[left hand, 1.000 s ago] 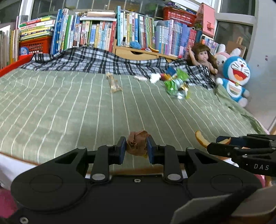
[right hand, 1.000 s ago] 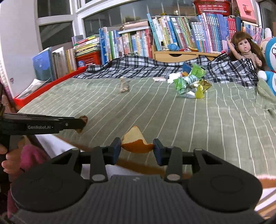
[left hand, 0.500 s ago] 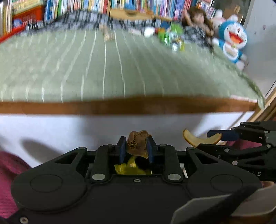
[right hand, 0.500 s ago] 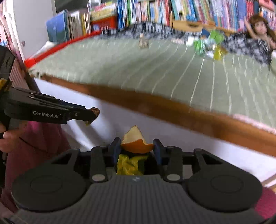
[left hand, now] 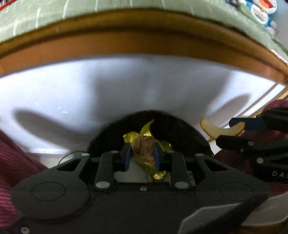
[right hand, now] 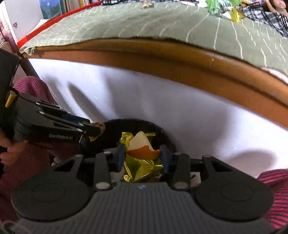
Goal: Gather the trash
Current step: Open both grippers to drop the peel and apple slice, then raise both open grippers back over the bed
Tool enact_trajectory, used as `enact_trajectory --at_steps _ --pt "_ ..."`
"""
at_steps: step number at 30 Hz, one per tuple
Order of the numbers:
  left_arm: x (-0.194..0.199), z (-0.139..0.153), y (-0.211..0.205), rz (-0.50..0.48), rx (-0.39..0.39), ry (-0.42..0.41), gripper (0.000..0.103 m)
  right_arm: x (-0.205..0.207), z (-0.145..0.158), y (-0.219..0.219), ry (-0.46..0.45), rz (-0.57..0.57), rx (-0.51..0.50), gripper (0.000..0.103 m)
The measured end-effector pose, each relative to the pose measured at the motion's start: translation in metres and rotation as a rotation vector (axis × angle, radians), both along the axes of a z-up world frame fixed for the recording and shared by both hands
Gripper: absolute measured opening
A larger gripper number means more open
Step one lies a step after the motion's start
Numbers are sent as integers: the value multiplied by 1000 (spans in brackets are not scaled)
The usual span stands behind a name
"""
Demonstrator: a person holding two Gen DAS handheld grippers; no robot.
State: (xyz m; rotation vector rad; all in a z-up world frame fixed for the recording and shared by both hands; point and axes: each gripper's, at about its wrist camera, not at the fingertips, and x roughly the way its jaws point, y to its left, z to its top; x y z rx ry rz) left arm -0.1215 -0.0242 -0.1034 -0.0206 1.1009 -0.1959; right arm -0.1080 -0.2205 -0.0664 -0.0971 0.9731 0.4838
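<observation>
I'm in a home bedroom: a bed (right hand: 162,23) with a green striped sheet fills twelve o'clock, books (right hand: 59,5) stand at eleven o'clock, a plaid blanket (right hand: 266,16) and a doll (right hand: 277,5) lie at one o'clock.

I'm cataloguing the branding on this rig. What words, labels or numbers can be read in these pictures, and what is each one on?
"GenRobot.AI": on the side of the left gripper, in the right wrist view, slightly blurred.
"DAS": on the right gripper body, in the left wrist view, cut off by the frame edge.
The book spines are too blurred to read.
</observation>
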Motion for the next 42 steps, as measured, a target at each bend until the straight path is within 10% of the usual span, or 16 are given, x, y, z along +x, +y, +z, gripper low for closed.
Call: enact_trajectory --at_steps 17,26,42 --pt "3 -5 -7 -8 15 16 28 3 -5 -5 6 -28 21 60" --pt "2 4 -5 -5 34 -30 66 2 7 -12 -12 -51 52 63" --pt "13 144 6 -104 -19 -406 86 17 117 -45 -339 -166 188 71"
